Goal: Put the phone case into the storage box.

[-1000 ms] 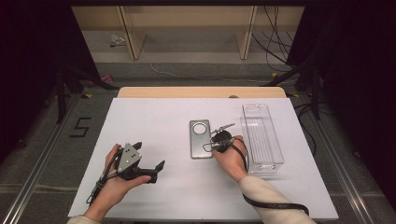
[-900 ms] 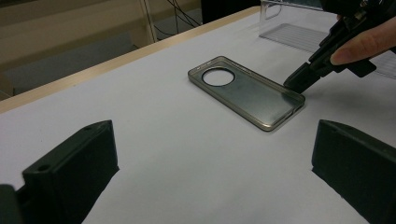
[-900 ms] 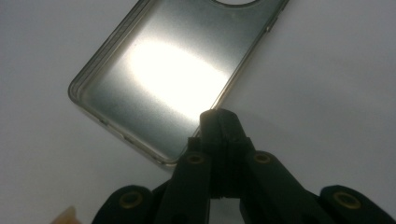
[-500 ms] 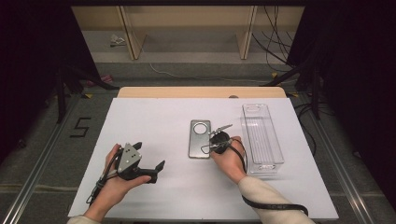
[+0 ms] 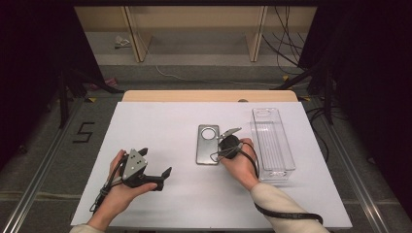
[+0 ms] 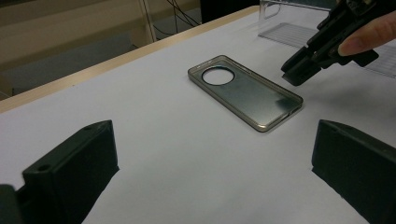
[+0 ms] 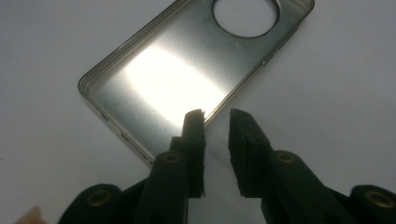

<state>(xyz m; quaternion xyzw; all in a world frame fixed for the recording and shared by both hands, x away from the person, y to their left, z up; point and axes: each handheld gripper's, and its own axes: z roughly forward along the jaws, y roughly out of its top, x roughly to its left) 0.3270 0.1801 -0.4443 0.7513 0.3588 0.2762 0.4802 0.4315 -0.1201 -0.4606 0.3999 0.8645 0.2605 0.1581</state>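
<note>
Your right gripper (image 7: 215,122), jaws just parted a little with nothing between them, sits at the phone case's (image 5: 208,144) 3 o'clock long edge; the case lies flat on the counter (image 5: 160,121), long axis 12-to-6, the wide-open left gripper (image 5: 158,177) farther off.

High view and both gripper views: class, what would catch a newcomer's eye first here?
A shiny phone case with a round camera hole lies flat mid-table. The right tool hangs at its long edge; its jaws have just been opening, nothing pinched between them. A clear plastic bin stands to the right, and the left tool rests open at front left.
</note>
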